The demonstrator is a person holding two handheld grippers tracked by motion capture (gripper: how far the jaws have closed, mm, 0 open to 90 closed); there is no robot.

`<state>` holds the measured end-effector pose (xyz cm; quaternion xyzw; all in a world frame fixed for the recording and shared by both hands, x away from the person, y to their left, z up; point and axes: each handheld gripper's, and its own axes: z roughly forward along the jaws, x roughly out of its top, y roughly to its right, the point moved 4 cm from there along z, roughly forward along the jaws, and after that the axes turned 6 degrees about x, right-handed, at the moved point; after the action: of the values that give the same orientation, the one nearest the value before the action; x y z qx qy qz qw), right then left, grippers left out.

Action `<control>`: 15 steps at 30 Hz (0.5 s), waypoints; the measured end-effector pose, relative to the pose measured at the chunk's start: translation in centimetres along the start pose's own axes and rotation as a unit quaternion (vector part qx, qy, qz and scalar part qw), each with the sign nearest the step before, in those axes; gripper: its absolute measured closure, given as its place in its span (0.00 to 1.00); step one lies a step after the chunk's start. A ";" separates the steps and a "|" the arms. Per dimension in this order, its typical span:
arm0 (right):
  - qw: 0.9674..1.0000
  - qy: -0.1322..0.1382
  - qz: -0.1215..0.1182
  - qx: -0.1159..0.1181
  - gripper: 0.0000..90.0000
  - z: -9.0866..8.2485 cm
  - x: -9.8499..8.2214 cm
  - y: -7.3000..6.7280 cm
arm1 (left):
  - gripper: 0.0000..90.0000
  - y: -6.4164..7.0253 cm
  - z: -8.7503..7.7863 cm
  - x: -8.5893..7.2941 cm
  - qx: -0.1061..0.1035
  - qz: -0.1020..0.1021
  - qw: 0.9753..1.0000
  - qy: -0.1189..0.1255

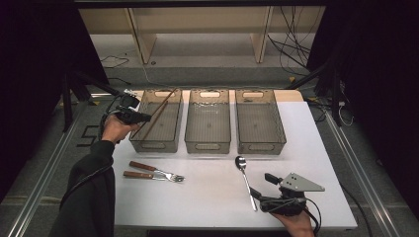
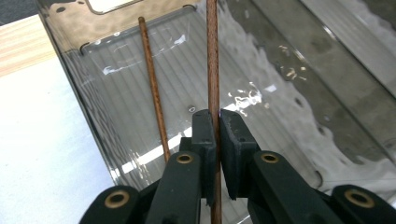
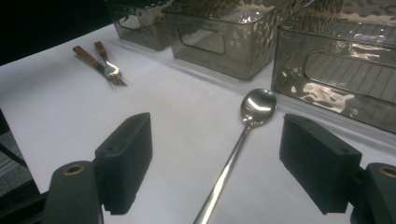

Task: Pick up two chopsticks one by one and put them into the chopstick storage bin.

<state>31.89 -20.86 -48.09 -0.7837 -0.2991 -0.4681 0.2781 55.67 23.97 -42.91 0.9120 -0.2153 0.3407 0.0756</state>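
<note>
My left gripper (image 1: 145,117) hangs over the left smoked plastic bin (image 1: 148,144), shut on a thin brown wooden chopstick (image 2: 213,65) that stands between its pads. A second chopstick (image 2: 152,88) lies slanted inside the same bin. From above, the chopsticks (image 1: 160,109) show as a thin brown diagonal across the bin. My right gripper (image 1: 262,185) rests low at the table's front right, open, with a steel spoon (image 3: 254,109) lying on the white table between its spread pads, untouched. That spoon (image 1: 244,178) points its bowl toward the bins.
A middle bin (image 1: 207,146) and a right bin (image 1: 261,147) stand beside the left one, both without contents. Two wooden-handled forks (image 1: 157,173) lie front left. Cables and a wooden frame sit beyond the table's far edge.
</note>
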 end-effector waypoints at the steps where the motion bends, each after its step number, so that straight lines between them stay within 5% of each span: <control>1: 1.000 0.000 0.000 0.000 0.29 0.0 0.0 0.0 | 0.93 -0.1 0.1 0.0 0.003 -0.001 1.000 0.000; 3: 1.000 0.000 0.001 0.000 0.29 0.0 0.0 0.0 | 0.92 -0.1 0.1 0.1 0.015 -0.005 1.000 0.002; 8: 1.000 -0.001 0.002 0.000 0.29 0.0 0.0 0.0 | 0.67 -0.1 -0.2 0.3 0.030 -0.012 0.999 0.013; 15: 1.000 0.000 0.002 0.000 0.29 0.0 0.0 0.0 | 0.49 0.8 -1.3 0.4 0.006 -0.014 1.000 0.019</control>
<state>31.90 -20.86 -48.11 -0.7842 -0.2978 -0.4672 0.2793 54.83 23.44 -41.68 0.9088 -0.1993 0.3580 0.0784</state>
